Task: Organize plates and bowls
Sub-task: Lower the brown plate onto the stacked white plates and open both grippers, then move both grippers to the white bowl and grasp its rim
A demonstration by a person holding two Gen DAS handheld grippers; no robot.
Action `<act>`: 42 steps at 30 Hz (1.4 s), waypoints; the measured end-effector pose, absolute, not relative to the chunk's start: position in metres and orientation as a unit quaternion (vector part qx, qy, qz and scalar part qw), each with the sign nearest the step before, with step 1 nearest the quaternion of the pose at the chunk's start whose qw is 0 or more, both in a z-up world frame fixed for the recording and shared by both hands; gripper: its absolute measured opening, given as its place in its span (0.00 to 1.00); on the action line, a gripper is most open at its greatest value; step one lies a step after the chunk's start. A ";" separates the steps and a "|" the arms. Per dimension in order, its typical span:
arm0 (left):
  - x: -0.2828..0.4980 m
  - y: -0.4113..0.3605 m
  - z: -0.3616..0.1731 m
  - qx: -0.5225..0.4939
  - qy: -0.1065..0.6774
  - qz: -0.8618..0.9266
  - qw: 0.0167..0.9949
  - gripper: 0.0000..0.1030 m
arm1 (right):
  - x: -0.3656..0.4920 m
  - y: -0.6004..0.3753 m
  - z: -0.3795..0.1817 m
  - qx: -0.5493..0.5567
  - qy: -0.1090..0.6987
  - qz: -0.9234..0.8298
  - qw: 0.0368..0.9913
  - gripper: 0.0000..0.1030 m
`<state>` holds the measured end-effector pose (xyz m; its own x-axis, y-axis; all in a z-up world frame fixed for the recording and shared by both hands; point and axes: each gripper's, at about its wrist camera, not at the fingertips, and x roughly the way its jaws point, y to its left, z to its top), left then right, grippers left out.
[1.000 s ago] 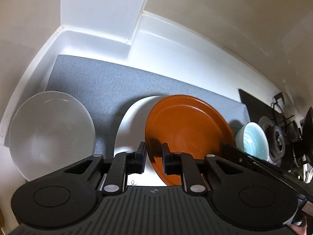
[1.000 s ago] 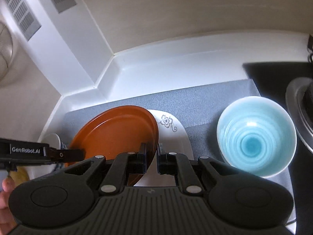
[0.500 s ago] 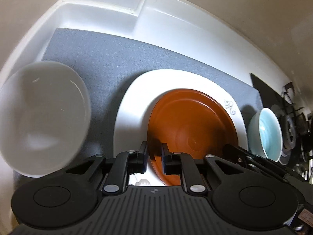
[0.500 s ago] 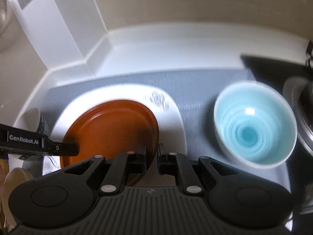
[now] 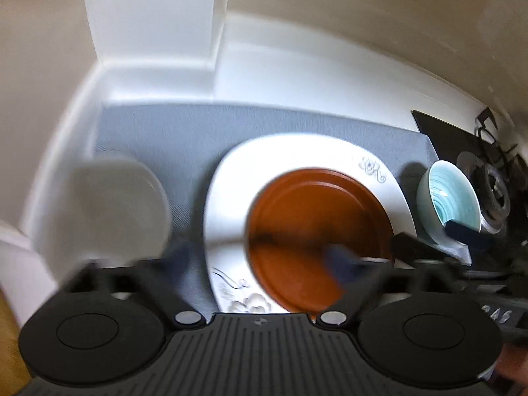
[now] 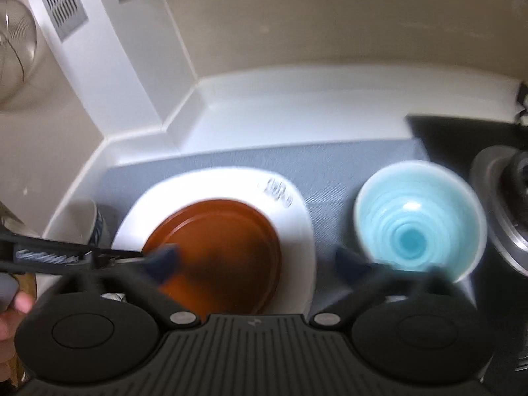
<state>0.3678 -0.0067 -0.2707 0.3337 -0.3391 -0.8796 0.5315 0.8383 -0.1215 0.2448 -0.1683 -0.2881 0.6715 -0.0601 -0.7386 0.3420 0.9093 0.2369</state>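
An orange plate [image 5: 316, 231] lies flat on a larger white floral plate [image 5: 227, 204], both on a grey mat [image 5: 171, 132]. The two plates also show in the right wrist view: orange plate [image 6: 224, 247], white plate [image 6: 204, 188]. A white bowl [image 5: 102, 211] sits left of the plates, a light blue bowl [image 5: 445, 194] right of them, seen too in the right wrist view [image 6: 419, 221]. My left gripper [image 5: 260, 257] is open, empty, over the plates' near edge. My right gripper [image 6: 257, 260] is open, empty; both are motion-blurred.
A black stove with a burner [image 6: 505, 204] stands right of the mat. White counter walls and a corner pillar [image 5: 151, 26] bound the back and left. A glass bowl [image 6: 16, 59] sits far left.
Both grippers were shut on the orange plate's rim and held it tilted. It was lowered flat onto the white plate, and both grippers have opened and let go.
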 end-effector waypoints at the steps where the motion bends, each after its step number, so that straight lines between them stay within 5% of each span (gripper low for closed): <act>1: 0.364 -0.006 -0.263 0.105 0.499 -0.261 0.819 0.98 | 0.243 -0.169 -0.283 0.183 0.390 -0.110 0.896 1.00; 8: 0.346 0.014 -0.224 0.058 0.451 -0.279 0.846 0.97 | 0.244 -0.165 -0.269 0.195 0.444 -0.170 0.858 1.00; 15: 0.348 0.039 -0.212 -0.033 0.490 -0.311 0.814 0.97 | 0.204 -0.151 -0.257 0.215 0.345 -0.114 0.906 1.00; 30: 0.331 0.069 -0.182 0.068 0.419 -0.233 0.875 0.97 | 0.199 -0.102 -0.206 0.167 0.373 -0.064 0.910 1.00; 37: 0.350 0.110 -0.198 0.026 0.440 -0.231 0.867 0.96 | 0.224 -0.071 -0.207 0.156 0.356 -0.037 0.921 1.00; 42: 0.347 0.125 -0.209 0.093 0.354 -0.160 0.917 0.94 | 0.244 -0.052 -0.206 0.150 0.333 -0.008 0.931 1.00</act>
